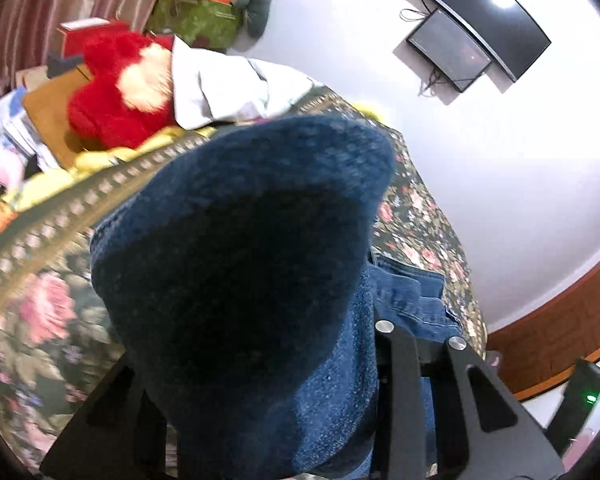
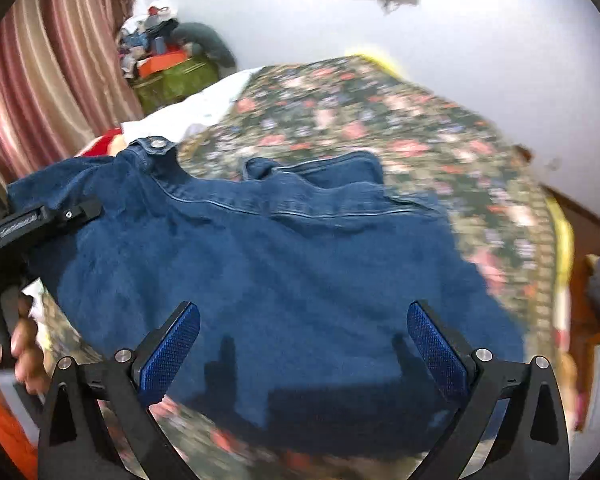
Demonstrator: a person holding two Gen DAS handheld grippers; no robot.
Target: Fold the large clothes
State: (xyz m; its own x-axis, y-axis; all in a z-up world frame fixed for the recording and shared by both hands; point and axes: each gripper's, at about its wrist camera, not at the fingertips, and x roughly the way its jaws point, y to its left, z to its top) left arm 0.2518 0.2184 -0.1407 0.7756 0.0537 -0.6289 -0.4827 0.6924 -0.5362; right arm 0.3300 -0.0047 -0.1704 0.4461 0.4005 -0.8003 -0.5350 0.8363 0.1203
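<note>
A blue denim garment point(image 2: 268, 264) lies spread on a bed with a floral cover point(image 2: 400, 120); its waistband and metal button point to the far side. My right gripper point(image 2: 303, 332) is open just above its near part, blue pads point(image 2: 172, 344) wide apart and empty. My left gripper point(image 1: 260, 360) is shut on a fold of the denim point(image 1: 240, 240), which bulges up and hides the fingertips. In the right wrist view the left gripper point(image 2: 52, 216) grips the garment's left edge.
A red plush toy point(image 1: 112, 92), white cloth point(image 1: 228, 84) and boxes sit at the bed's far left. A green bag point(image 2: 172, 80) and striped curtain point(image 2: 40, 80) stand beyond. Screens point(image 1: 480, 28) hang on the white wall. A wooden frame point(image 2: 580, 280) borders the right.
</note>
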